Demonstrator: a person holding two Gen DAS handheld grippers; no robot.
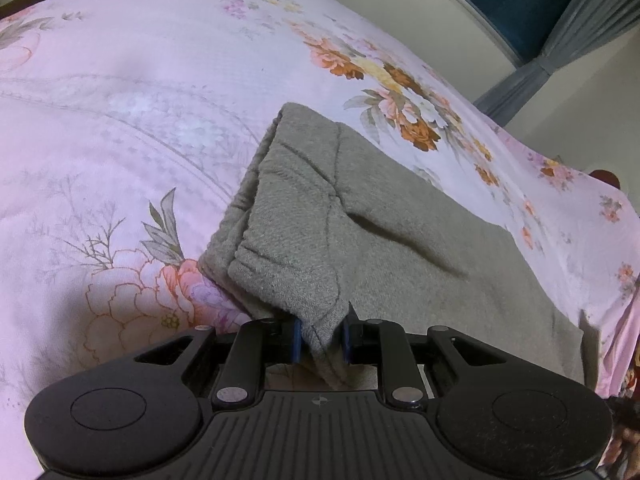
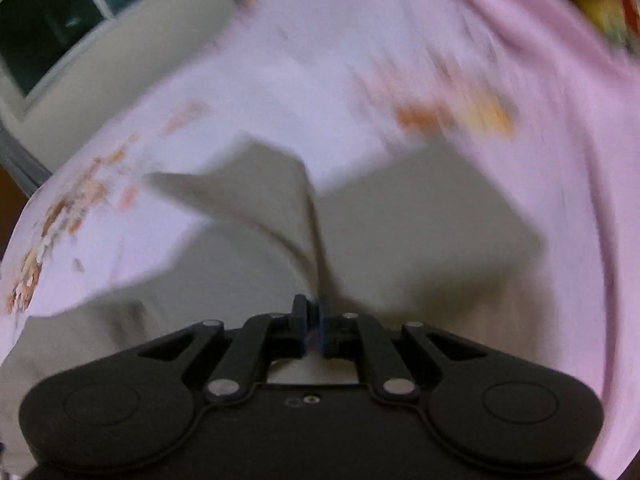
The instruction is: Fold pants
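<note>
Pretty blurry shot. The right gripper (image 2: pixel 313 330) has its jaws pinched together on a thin fold of the grey pants (image 2: pixel 420 216), which rises from the jaws like a little tent. The rest of the pants lies flat past the gripper, on a pink floral bedsheet (image 2: pixel 280 80). A dark window (image 2: pixel 48 28) sits far beyond the pants, upper left.

Two close, downward wrist views, both over pants (image 1: pixel 400 240) on bedspread (image 1: pixel 120 120).
</note>
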